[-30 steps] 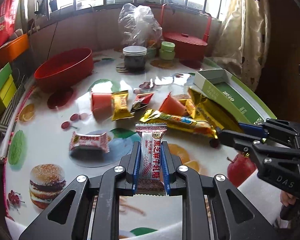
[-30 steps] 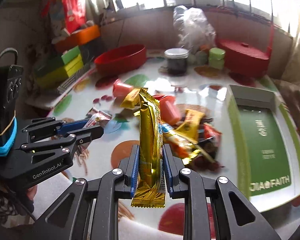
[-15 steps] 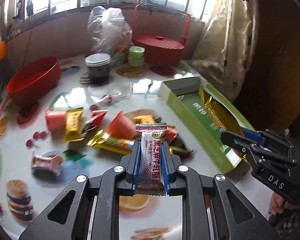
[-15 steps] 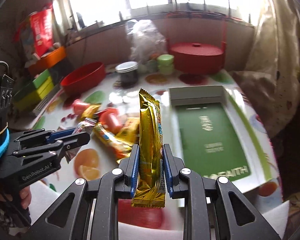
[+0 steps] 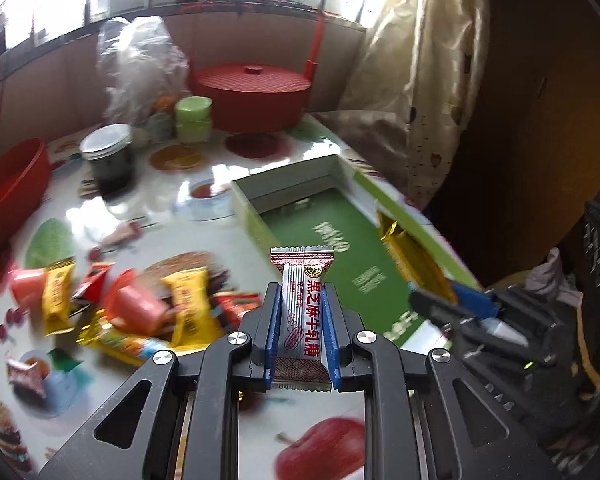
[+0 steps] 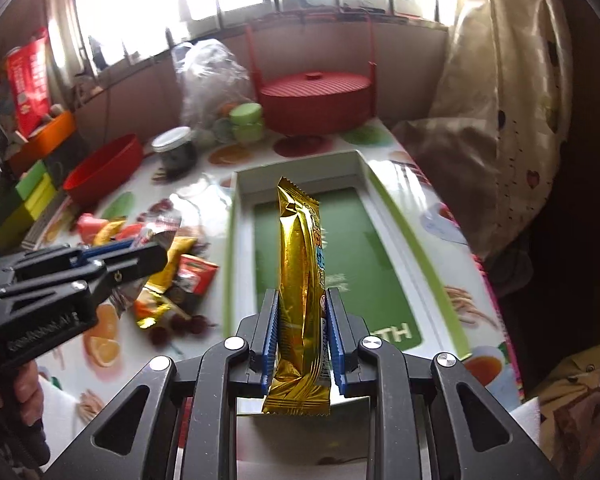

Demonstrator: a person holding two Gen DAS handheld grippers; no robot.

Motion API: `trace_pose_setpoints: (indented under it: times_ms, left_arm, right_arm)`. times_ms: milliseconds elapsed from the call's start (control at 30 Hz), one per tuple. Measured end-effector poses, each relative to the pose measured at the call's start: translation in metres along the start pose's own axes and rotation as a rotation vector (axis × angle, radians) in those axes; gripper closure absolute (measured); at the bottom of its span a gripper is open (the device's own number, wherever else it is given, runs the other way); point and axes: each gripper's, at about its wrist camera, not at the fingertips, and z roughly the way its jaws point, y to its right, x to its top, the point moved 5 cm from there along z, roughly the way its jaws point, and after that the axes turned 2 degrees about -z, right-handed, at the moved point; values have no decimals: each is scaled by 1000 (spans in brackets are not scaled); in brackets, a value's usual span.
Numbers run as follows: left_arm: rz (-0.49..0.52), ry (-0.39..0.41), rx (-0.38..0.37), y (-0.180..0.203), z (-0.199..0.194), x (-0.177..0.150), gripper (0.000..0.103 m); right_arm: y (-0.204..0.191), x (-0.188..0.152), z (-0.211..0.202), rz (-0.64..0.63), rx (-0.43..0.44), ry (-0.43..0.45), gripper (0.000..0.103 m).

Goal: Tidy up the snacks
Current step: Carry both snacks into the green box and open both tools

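left claw [image 5: 300, 334] pinches a silver sesame candy [image 5: 301, 312] upright at lower centre; right claw [image 6: 302, 340] pinches a gold snack bar [image 6: 300, 280] above the green box [image 6: 384, 264] at frame centre. loose snacks [image 5: 132, 308] lie on the worktop [image 5: 168, 216], centre left.

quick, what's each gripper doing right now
Left gripper: closed on the silver sesame candy.
Right gripper: closed on the gold snack bar, over the green tray.
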Motion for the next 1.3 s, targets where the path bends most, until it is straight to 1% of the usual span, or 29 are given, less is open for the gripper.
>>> trace_pose_setpoints:
  times_ms: [233,367,533,633,700,767,867,933,967,1067,1133,1300]
  left_arm:
    - [18,-43,-39,31,29,8,83]
    - [19,-79,-51,42,44,6,83]
    - [12,-111,-41,43,57,2,83]
    - [1,-113,-51,43,60,3,83]
    - [-1,-125,-47,43,64,2,83]
    - [-15,-137,-61,41,67,2,83]
    - [-20,-145,-58,41,70,0,82]
    - [-26,-150,-60,40,71,-1,81]
    - [-26,-150,-60,40,71,-1,79]
    - [-27,-147,-64,40,72,0,62]
    - [-28,-147,-67,39,72,0,62]
    - [-33,-143,-68,39,68,-1,62]
  right_arm:
    - [21,-8,10,19,-45,-25,81]
    - [25,-8,12,0,-70,-23,81]
    - [30,-6,15,-9,-74,-25,81]
    - [30,-6,16,-10,-70,-23,81]
    - [32,-7,19,-2,-68,-32,81]
    - [32,-7,20,-2,-65,-32,81]
    - [32,-8,20,-4,-65,-35,80]
    - [31,-8,20,-4,-65,-37,78]
    - [31,-8,21,-3,-68,-38,76]
    - [34,-9,21,12,-69,-43,74]
    - [35,-9,21,19,-75,-43,71]
    - [36,-10,18,28,-81,-38,70]
